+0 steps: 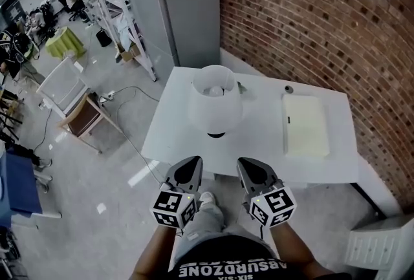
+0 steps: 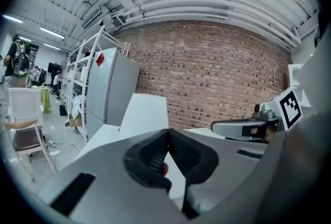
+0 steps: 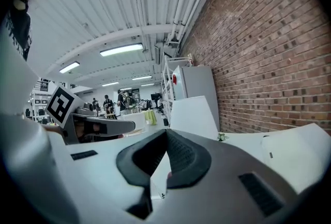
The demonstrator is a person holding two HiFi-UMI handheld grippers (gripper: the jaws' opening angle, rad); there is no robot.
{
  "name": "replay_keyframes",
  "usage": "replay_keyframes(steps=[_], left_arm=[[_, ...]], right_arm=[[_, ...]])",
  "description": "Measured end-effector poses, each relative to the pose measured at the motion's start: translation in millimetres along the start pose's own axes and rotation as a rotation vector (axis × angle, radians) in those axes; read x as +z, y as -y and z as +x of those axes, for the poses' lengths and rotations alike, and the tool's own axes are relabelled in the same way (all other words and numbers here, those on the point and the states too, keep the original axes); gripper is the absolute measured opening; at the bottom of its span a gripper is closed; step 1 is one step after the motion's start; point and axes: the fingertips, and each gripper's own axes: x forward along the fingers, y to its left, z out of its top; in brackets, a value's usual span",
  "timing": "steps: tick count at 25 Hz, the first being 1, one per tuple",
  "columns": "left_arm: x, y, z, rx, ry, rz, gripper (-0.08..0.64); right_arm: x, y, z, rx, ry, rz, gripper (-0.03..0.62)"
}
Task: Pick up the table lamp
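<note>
White table (image 1: 336, 165) against brick wall (image 1: 323, 13), lamp (image 1: 215, 107) mid-frame; my left gripper (image 1: 191, 163) and right gripper (image 1: 248, 163) closed, empty. Ceiling lights (image 3: 121, 50): gripper views only.

The right gripper (image 3: 166, 137) is viewed along its own jaws, which are pressed together with nothing held between their dark ribbed pads. Just beyond the tips, the white shade of the table lamp (image 3: 194, 114) is seen over the white tabletop (image 3: 243, 140). The left gripper (image 3: 124, 125), with its marker cube, is shown at left. A brick wall (image 3: 269, 47) is seen at right, with a tall grey cabinet (image 3: 199, 83) against it.
</note>
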Motion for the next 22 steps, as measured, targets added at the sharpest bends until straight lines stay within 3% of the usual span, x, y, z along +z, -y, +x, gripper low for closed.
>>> replay_keyframes(steps=[13, 22], left_arm=[[15.5, -43.8, 43.4, -0.023, -0.010, -0.055, 0.006], [18.8, -75.8, 69.9, -0.085, -0.030, -0.096, 0.012]], right_arm=[[11.6, 25.0, 49.4, 0.032, -0.012, 0.087, -0.003], [20.7, 33.4, 86.0, 0.078, -0.023, 0.128, 0.076]])
